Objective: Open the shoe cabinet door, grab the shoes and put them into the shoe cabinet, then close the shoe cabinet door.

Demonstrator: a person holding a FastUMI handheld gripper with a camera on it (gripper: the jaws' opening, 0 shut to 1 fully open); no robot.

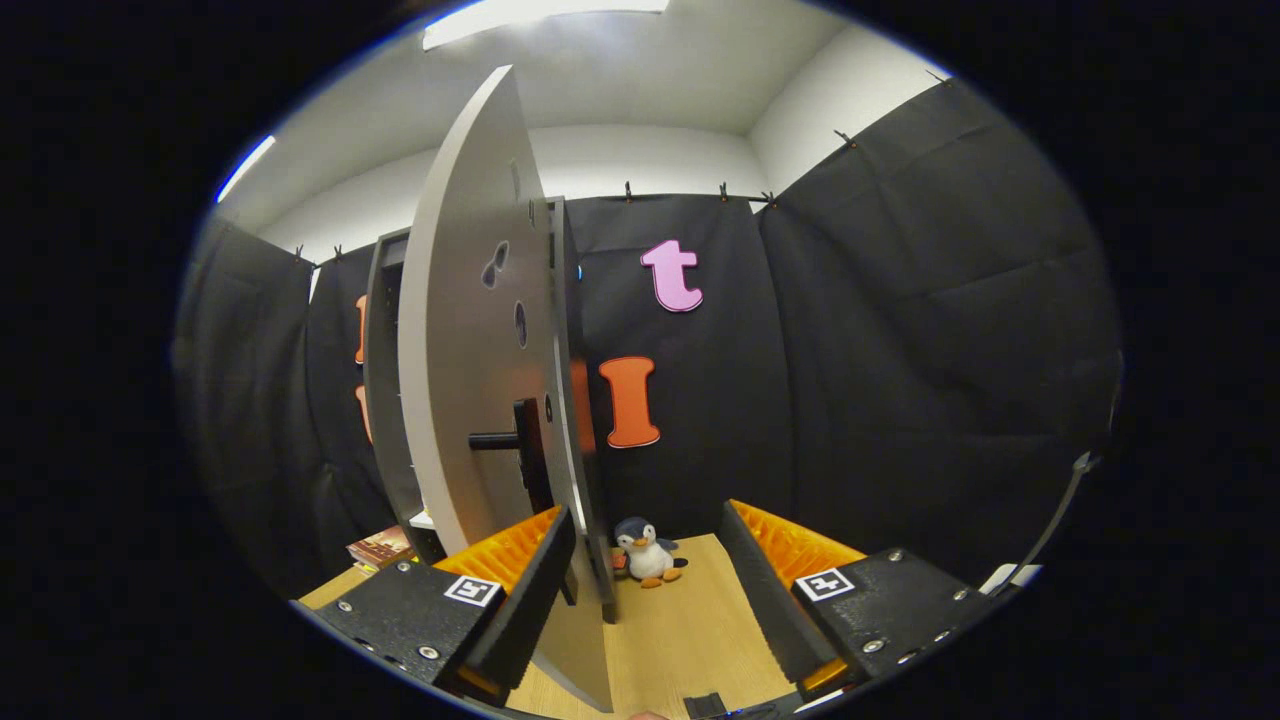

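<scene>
Spread wide, the gripper (645, 560) fingers hold nothing; the open shoe cabinet door (470, 330) stands edge-on just ahead of the left finger, a toy penguin (646, 552) beyond them.

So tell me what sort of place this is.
Likely a recording booth, not a home: black cloth walls clipped up below white walls, a cabinet door swung open, a toy penguin on the wooden floor. The open tongs straddle the door's edge.

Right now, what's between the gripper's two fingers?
In the gripper view, the open gripper has the edge of the swung-open cabinet door by its left finger; beyond, bare wooden floor and a toy penguin.
</scene>
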